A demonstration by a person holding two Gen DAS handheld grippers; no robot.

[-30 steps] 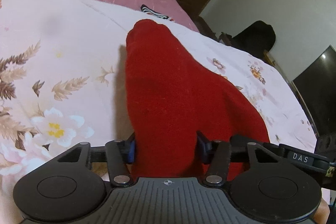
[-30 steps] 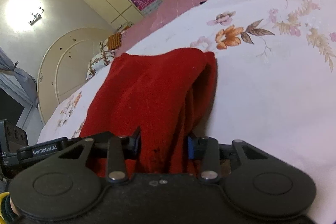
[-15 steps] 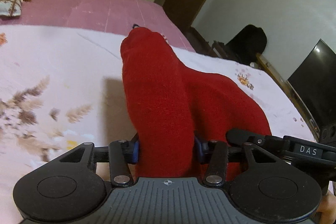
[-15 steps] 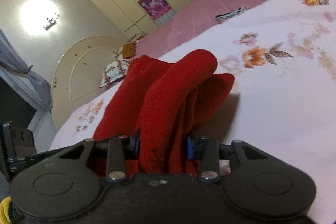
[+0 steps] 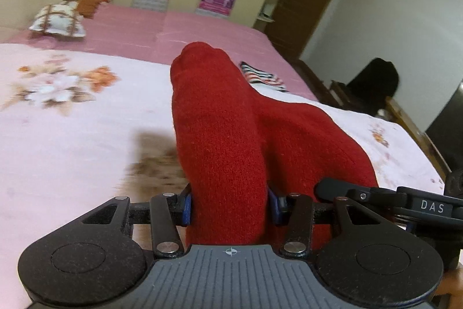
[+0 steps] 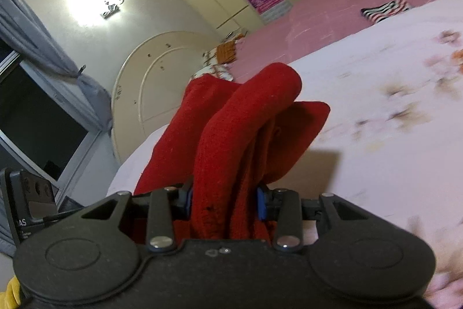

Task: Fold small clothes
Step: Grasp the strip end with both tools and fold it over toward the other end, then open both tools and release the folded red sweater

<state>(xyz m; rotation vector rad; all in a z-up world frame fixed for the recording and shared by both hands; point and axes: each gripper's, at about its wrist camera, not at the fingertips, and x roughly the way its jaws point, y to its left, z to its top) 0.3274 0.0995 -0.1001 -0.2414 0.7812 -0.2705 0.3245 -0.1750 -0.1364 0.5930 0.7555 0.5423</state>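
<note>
A bed [image 5: 72,141] with a pale floral sheet fills the room. Above it hangs a red garment [image 5: 225,141], bunched: the left gripper [image 5: 228,206] and right gripper [image 6: 222,202] each have fingers clamped on its folds.

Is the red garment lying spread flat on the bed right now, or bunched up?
Bunched: the red garment is gathered in thick folds between both grippers' pads, draping onto the floral sheet.

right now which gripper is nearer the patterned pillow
Left. The pillow sits ahead-left of the left gripper; the right gripper sees it farther off, partly behind the red garment.
</note>
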